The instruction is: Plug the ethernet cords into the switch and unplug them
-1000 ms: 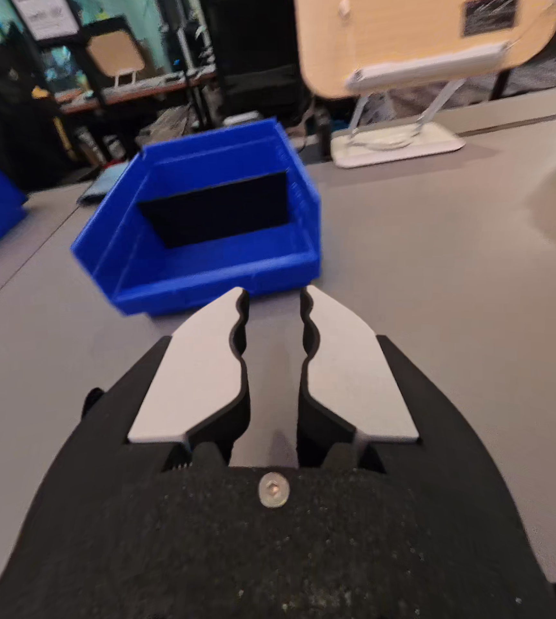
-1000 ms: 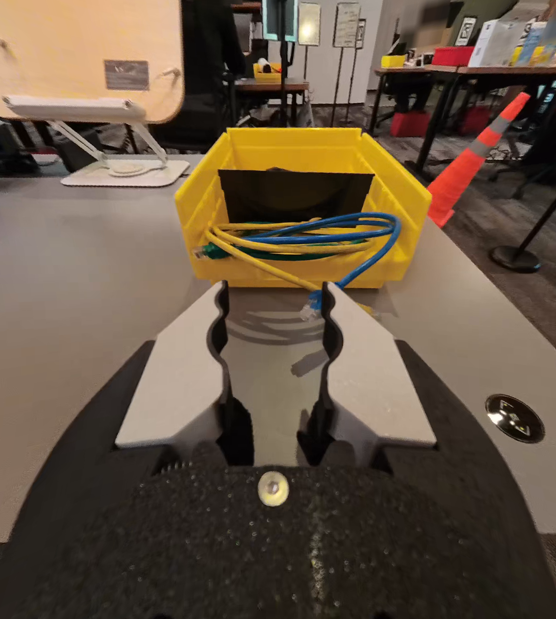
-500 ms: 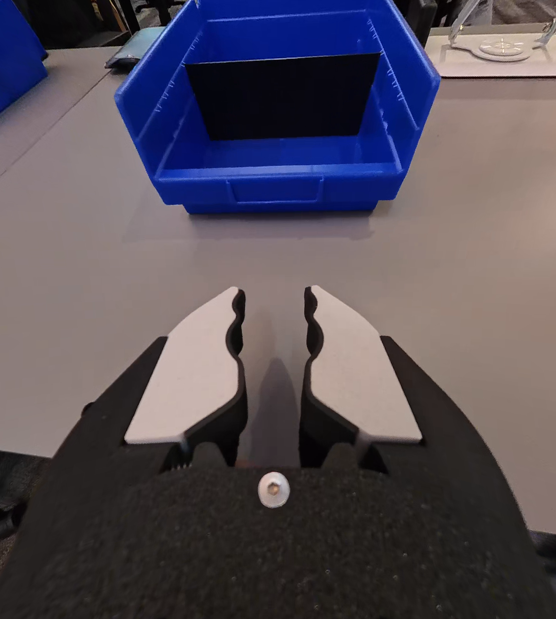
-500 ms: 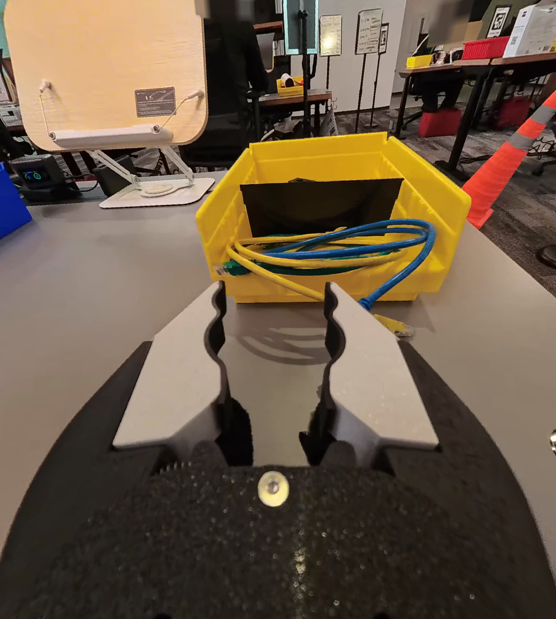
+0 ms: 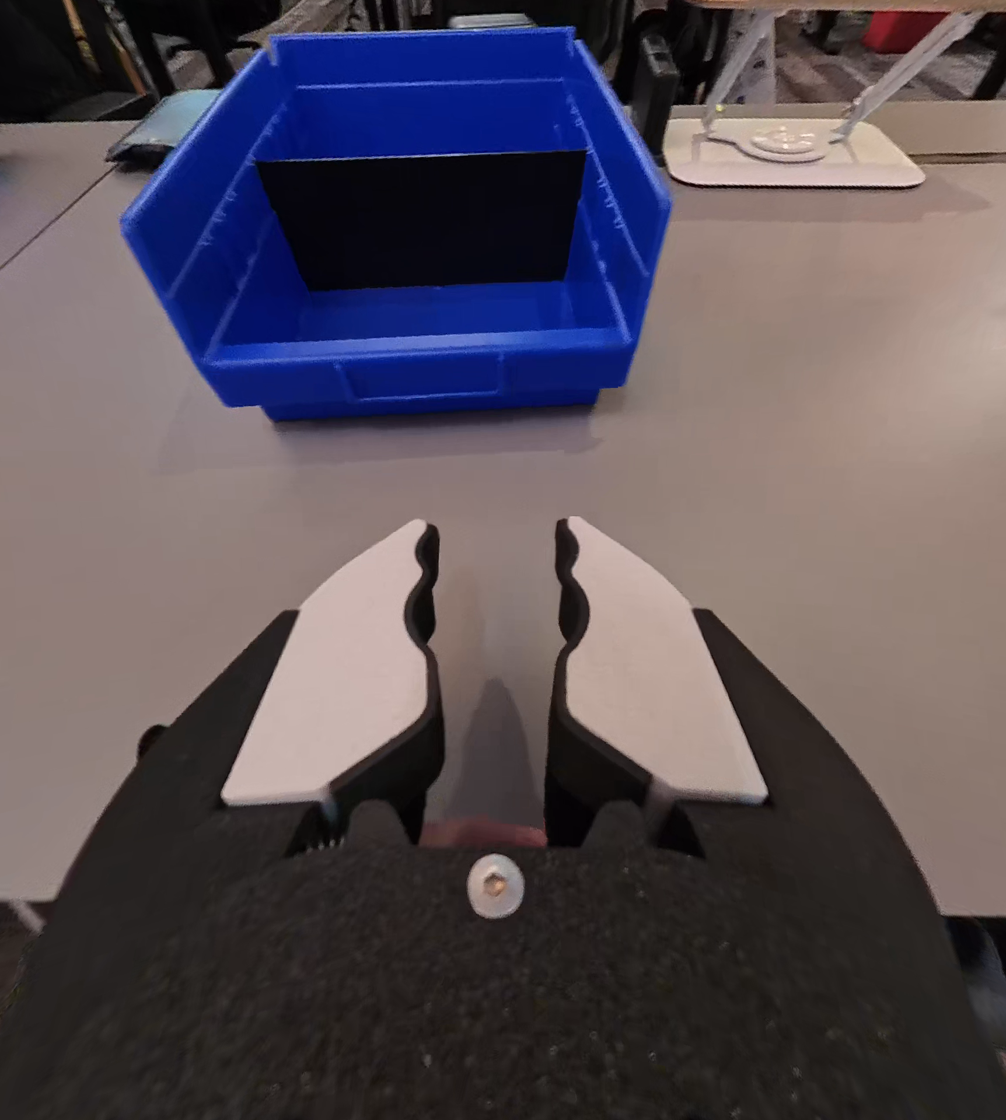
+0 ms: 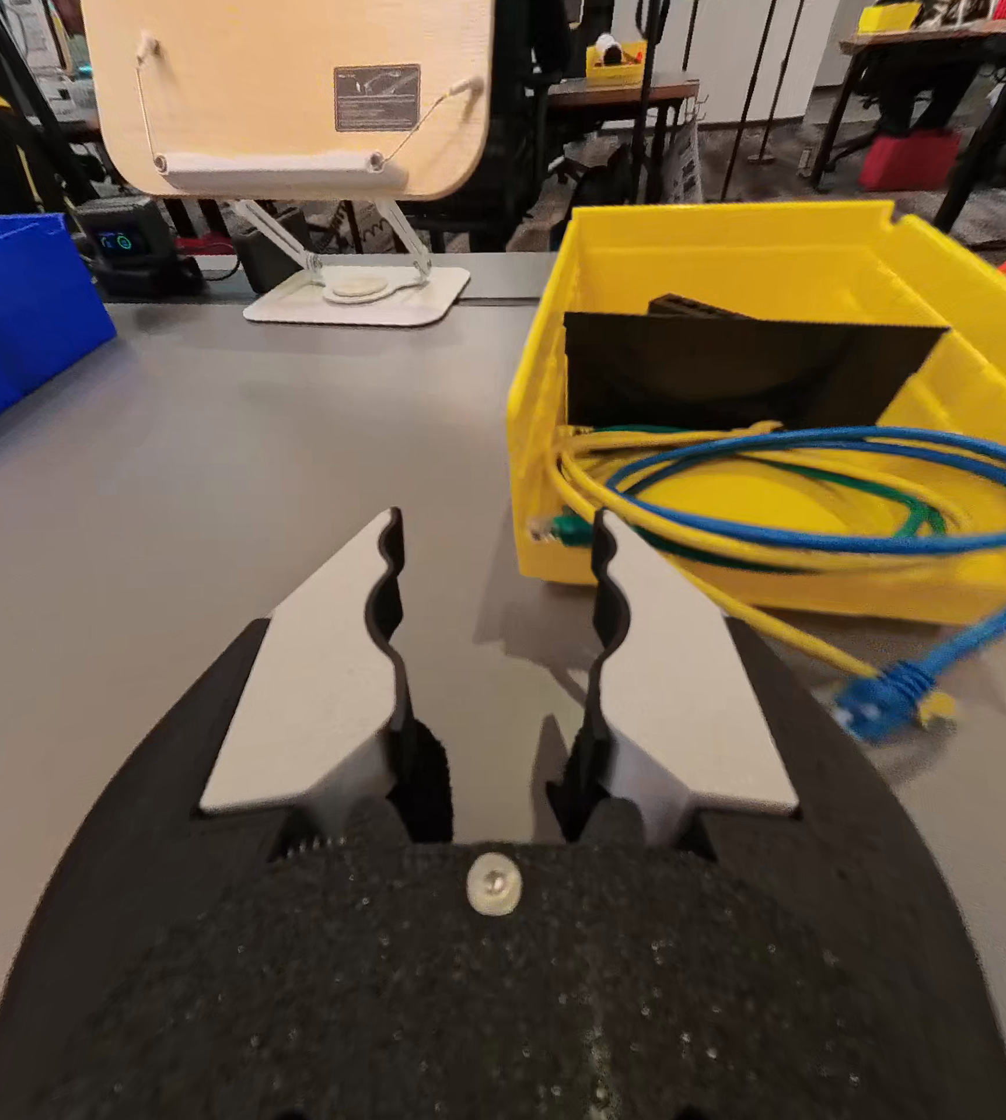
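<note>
A grey table [image 5: 791, 424] fills both views, with a blue bin [image 5: 422, 376] at upper centre of the left view. A yellow bin [image 6: 731, 260] at right of the right view holds coiled cords [image 6: 822, 533], the blue plug [image 6: 879, 706] lying outside at lower right. The left gripper [image 5: 496, 536] and right gripper [image 6: 496, 527] are both spread apart, holding nothing.

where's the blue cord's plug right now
In the right wrist view, the blue cord's plug lies on the grey table, in front of the yellow bin, beside a yellow plug.

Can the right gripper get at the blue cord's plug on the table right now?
Probably yes. The right gripper is open and empty, and the blue cord's plug lies on bare table outside the yellow bin, to its right.
</note>
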Demonstrator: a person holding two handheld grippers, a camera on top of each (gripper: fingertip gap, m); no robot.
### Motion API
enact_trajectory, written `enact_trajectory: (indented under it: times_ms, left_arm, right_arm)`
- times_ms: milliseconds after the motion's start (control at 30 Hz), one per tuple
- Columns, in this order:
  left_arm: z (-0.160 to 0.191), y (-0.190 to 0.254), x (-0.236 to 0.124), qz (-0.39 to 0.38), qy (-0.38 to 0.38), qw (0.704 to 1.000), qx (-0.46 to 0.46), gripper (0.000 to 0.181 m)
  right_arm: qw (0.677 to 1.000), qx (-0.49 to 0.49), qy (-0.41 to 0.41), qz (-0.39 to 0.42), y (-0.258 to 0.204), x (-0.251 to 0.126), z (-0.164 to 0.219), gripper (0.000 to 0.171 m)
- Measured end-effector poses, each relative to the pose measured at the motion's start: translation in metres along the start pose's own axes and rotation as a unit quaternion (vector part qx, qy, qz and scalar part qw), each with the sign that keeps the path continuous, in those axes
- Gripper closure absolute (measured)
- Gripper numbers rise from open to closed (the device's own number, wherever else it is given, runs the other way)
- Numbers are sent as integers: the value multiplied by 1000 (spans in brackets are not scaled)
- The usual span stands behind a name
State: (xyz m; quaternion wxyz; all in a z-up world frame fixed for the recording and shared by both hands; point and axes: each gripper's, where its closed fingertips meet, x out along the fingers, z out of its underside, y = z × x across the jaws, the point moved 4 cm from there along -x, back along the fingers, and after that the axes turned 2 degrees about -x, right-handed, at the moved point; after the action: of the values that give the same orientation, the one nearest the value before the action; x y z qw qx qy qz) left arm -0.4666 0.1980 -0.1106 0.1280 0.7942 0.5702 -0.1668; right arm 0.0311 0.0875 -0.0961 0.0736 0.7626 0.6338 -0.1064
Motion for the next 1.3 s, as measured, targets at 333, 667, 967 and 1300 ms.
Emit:
enact_trajectory:
  times_ms: [333, 667, 967, 1300]
  left_arm:
    - [-6, 134, 33, 189, -21, 978, 80, 117]
    - [-62, 375, 82, 363, -15, 920, 148, 113]
    - [-46, 413, 106, 326, -67, 932, 142, 165]
    - [-79, 332, 89, 231, 3, 960, 160, 175]
  right_arm:
    - [998, -40, -33, 19, -40, 50, -10, 105]
    - [988, 44, 94, 114, 66, -33, -69, 132]
    - [984, 63, -65, 153, 106, -2, 25, 167]
    - [986, 33, -37, 161, 24, 1, -13, 169]
